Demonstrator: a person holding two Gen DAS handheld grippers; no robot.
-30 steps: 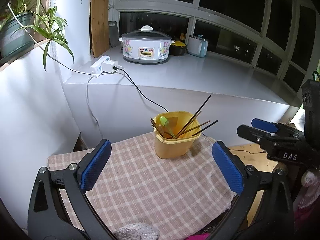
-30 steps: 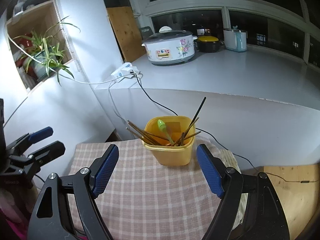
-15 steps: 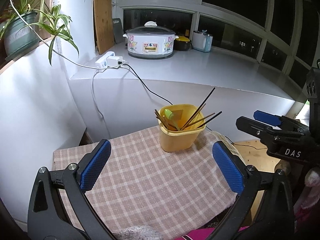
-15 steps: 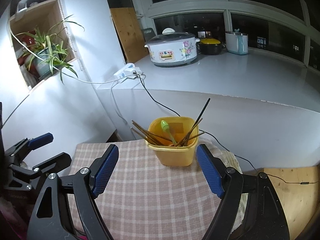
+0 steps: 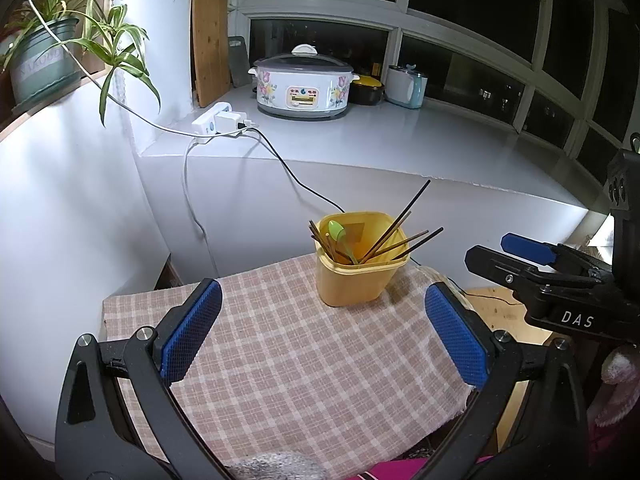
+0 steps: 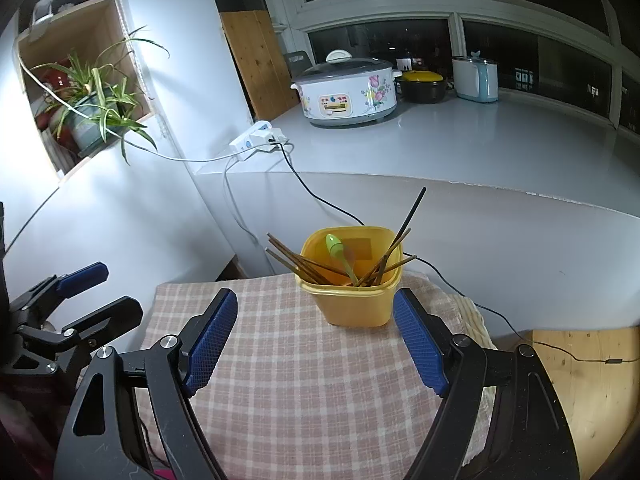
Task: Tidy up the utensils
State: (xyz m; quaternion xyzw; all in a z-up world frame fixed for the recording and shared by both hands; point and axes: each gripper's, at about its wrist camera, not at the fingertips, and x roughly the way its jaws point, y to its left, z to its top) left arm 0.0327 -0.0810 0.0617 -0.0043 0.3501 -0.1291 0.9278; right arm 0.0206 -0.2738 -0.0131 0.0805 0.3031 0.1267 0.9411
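1. Yellow cup (image 5: 358, 276) stands upright at the far edge of the checked cloth (image 5: 304, 368), which covers a small counter.
2. Cup holds a bundle of dark chopsticks (image 5: 394, 236), splayed. Some lean left over the rim, others lean right; one long one sticks up well above the rest.
3. Green spoon (image 5: 340, 236) is in the cup too, bowl end up, leaning toward the left side.
4. Left gripper (image 5: 320, 334): jaws wide apart, nothing between the blue pads, hovering over the near half of the cloth. Cup sits ahead of it, apart from both pads.
5. Right gripper (image 6: 314, 338): jaws also spread wide, empty. Its right pad tip is just beside the cup's lower right corner in the right wrist view; cannot tell whether it touches.
6. Each gripper shows at the edge of the other's view, side by side over the near edge of the cloth.
7. Behind the cloth: a white ledge with a flowered rice cooker (image 5: 304, 84), a black pot with a yellow lid (image 6: 424, 86), a white-and-blue kettle (image 6: 476, 78) and a power strip (image 5: 218, 122) with a black cable trailing down behind the cup.
8. Spider plant (image 5: 48, 52) on the shelf at upper left. Wooden board (image 5: 210, 40) leans against the wall by the window.
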